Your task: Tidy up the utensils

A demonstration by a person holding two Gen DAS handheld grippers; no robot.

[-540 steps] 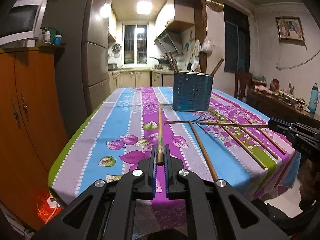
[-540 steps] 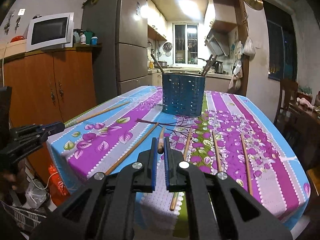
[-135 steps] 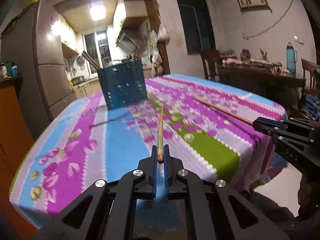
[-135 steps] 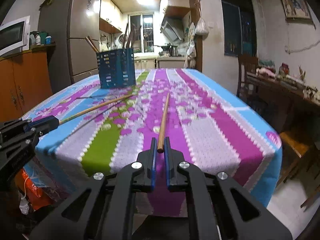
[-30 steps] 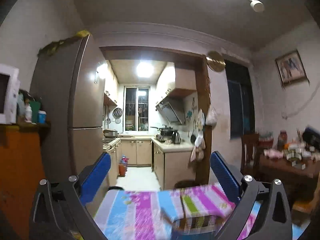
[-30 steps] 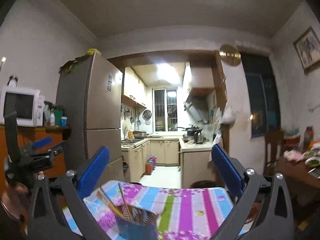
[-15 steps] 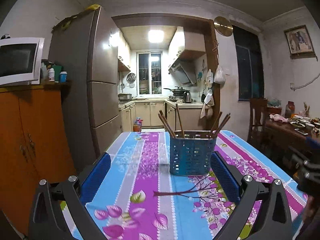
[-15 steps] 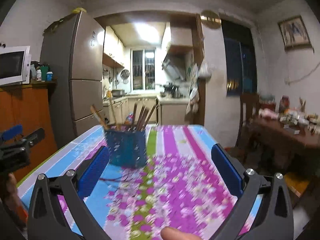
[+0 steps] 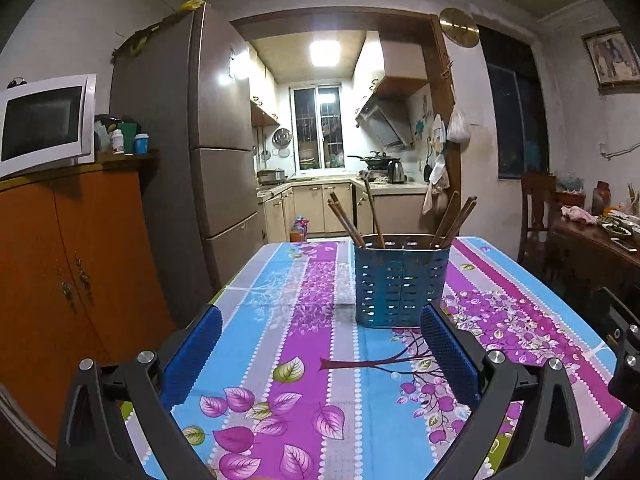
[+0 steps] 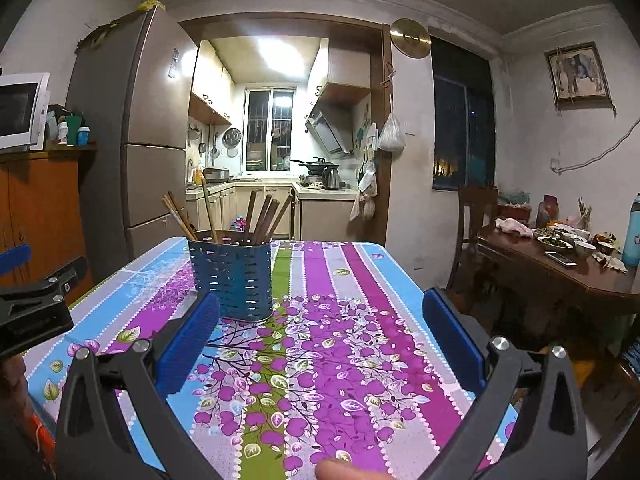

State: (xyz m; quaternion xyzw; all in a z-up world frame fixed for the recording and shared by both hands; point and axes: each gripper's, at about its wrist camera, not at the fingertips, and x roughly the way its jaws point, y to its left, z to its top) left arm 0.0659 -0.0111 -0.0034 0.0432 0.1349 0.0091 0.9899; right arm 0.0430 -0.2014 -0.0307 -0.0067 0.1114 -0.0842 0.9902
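The table under its floral purple-and-blue striped cloth (image 9: 304, 360) showed no loose utensils. The perforated blue plastic utensil basket (image 9: 400, 280) stood ahead near the far edge, brown wooden chopsticks (image 9: 456, 216) leaning upright inside. Left gripper (image 9: 320, 356) and right gripper (image 10: 320, 344) both hung spread wide, empty, short of it, neither clearly nearer.

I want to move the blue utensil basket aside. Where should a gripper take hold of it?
Probably the basket's top rim, from above, jaws straddling one wall. The near side looks best: chopsticks lean outward at both ends, leaving a gap mid-rim.
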